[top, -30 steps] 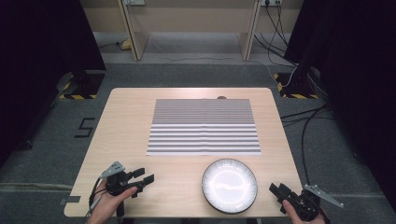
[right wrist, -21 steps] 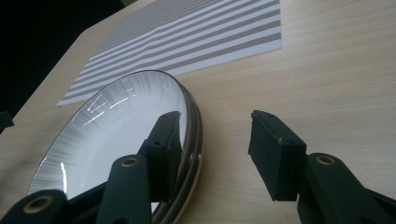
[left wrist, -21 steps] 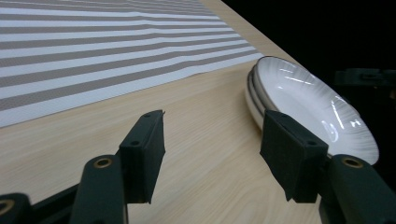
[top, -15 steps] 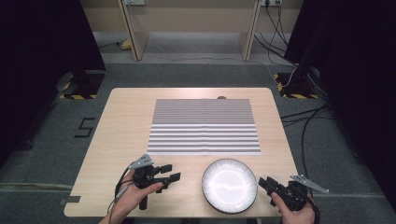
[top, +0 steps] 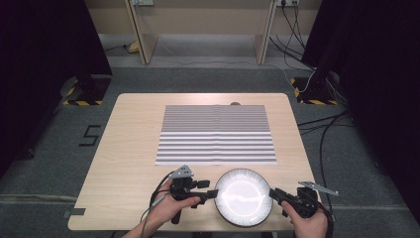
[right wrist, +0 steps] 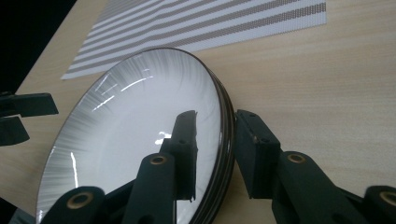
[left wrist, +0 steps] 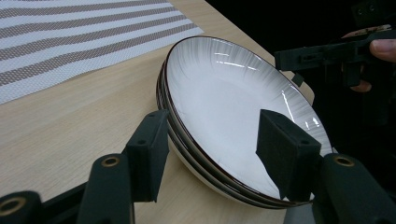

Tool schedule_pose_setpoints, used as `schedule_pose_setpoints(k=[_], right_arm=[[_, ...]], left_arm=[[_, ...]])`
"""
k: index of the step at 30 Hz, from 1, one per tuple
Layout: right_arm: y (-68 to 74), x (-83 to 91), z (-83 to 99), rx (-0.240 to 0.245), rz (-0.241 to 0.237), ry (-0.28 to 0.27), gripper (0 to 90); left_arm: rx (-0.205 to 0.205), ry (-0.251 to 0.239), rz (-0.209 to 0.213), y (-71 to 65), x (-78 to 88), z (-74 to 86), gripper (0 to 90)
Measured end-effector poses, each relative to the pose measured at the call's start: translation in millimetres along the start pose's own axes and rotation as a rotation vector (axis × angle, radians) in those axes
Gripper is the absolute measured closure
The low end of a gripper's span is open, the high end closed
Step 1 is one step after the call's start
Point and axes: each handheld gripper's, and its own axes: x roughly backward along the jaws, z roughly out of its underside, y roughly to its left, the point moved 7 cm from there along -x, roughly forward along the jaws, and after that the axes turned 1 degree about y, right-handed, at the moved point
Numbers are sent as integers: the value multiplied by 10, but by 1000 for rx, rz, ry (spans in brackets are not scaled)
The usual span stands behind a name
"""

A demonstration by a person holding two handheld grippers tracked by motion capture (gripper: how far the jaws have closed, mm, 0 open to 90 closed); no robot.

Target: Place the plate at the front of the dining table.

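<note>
A stack of white plates (top: pixel 242 197) with dark rims lies near the table's front edge. My left gripper (top: pixel 210 189) reaches its left rim. In the left gripper view the left gripper (left wrist: pixel 212 128) has been closing slightly and stands open. One pad is outside the plates' (left wrist: pixel 224 98) rim and one over the bowl, both clear of it. My right gripper (top: pixel 274 194) is at the right rim. In the right gripper view the right gripper (right wrist: pixel 217 119) has been closing. Its jaws straddle the plates' (right wrist: pixel 130 121) rim closely, with a sliver of gap on the inner side.
A grey-and-white striped placemat (top: pixel 216 134) lies flat in the middle of the wooden table (top: pixel 129 148), just beyond the plates. Cables trail on the floor to the right. The table's front edge runs right below both hands.
The left hand has swung right from the table's front left to the plates' left rim. The right hand has edged left onto the right rim, and its jaws have narrowed around it.
</note>
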Motion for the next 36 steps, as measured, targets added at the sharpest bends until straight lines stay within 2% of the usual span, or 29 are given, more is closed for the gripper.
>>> schedule_pose_setpoints(k=[2, 5, 8, 12, 15, 19, 22, 25, 28, 29, 33, 35, 36], right_arm=[[-9, -11, 9, -1, 0, 13, 700], [-8, -22, 18, 0, 7, 25, 725], [-6, -35, 36, 4, 13, 46, 756], [-7, -57, 73, 3, 16, 80, 790], [-6, -56, 77, 5, 22, 80, 795], [21, -59, 61, 45, 63, 103, 801], [63, -64, 37, 128, 114, 145, 801], [94, -56, 4, 148, 140, 179, 817], [103, -41, -24, 144, 137, 183, 841], [87, -50, -37, 107, 119, 177, 853], [64, -60, -52, 88, 103, 170, 859], [47, -62, -63, 31, 75, 180, 866], [39, -63, -65, 23, 68, 183, 868]], left_arm=[[1, 6, -3, 0, -21, -1, 451], [1, 26, -10, -7, -85, 7, 518], [16, 42, -10, -11, -118, 33, 558], [40, 60, -21, 10, -115, 65, 627], [43, 74, -25, 22, -105, 86, 675], [50, 94, -41, 32, -111, 97, 700], [66, 101, -45, 36, -121, 94, 704], [74, 116, -50, 34, -129, 99, 705], [85, 123, -50, 33, -132, 94, 703], [101, 128, -42, 36, -131, 91, 701], [108, 127, -36, 40, -132, 94, 701], [111, 130, -37, 42, -135, 89, 700], [110, 132, -39, 43, -136, 87, 700]])
